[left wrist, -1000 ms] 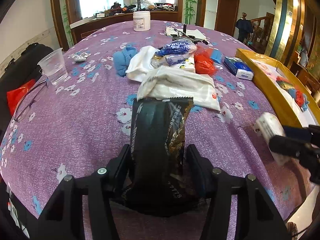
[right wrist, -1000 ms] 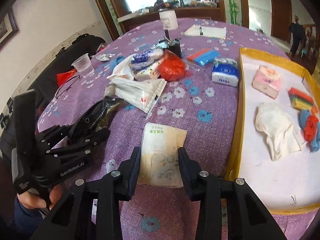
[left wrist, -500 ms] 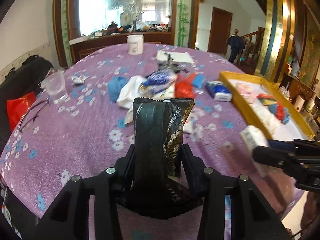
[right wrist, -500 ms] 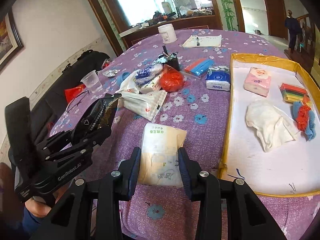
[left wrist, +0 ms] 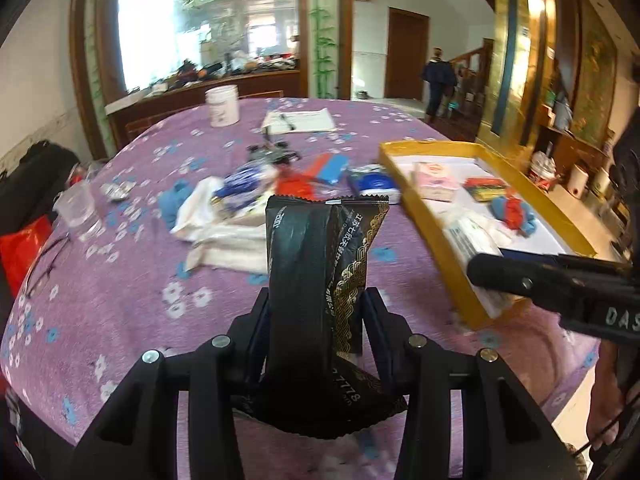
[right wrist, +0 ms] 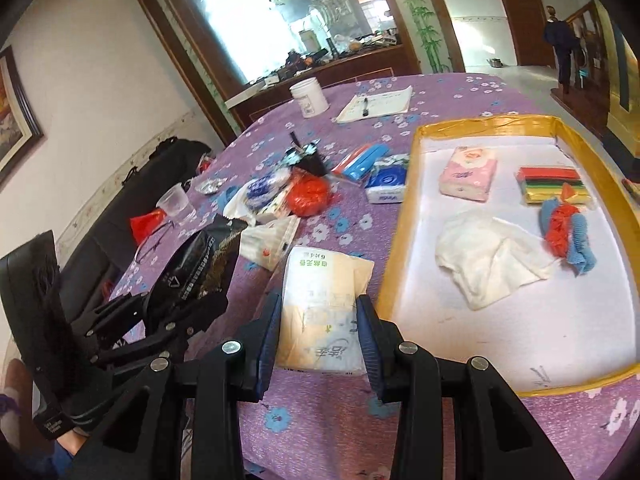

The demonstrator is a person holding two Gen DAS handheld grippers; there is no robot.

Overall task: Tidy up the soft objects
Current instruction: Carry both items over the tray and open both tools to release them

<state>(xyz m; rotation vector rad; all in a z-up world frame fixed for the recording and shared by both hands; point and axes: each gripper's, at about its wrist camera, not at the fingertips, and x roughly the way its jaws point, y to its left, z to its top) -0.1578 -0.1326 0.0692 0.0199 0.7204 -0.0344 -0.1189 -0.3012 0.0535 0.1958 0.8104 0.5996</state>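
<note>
My left gripper (left wrist: 316, 304) is shut on a black and gold soft packet (left wrist: 320, 264), held upright above the purple flowered table; the packet also shows in the right wrist view (right wrist: 200, 264). My right gripper (right wrist: 320, 316) is shut on a white and cream tissue pack (right wrist: 320, 300), held above the table just left of the yellow tray (right wrist: 400, 240). The tray holds a pink tissue pack (right wrist: 468, 174), a white cloth (right wrist: 488, 256), coloured cloths (right wrist: 552, 184) and a red and blue bundle (right wrist: 564, 232).
A pile lies mid-table: white bags (right wrist: 268, 240), a red bag (right wrist: 308, 196), a blue tissue pack (right wrist: 386, 184), a blue cloth (left wrist: 172, 200). A plastic cup (right wrist: 176, 204), a white jar (right wrist: 308, 98) and papers (right wrist: 376, 104) stand farther off.
Both grippers have lifted with their loads and moved right toward the yellow tray. The black packet came up off the table.
</note>
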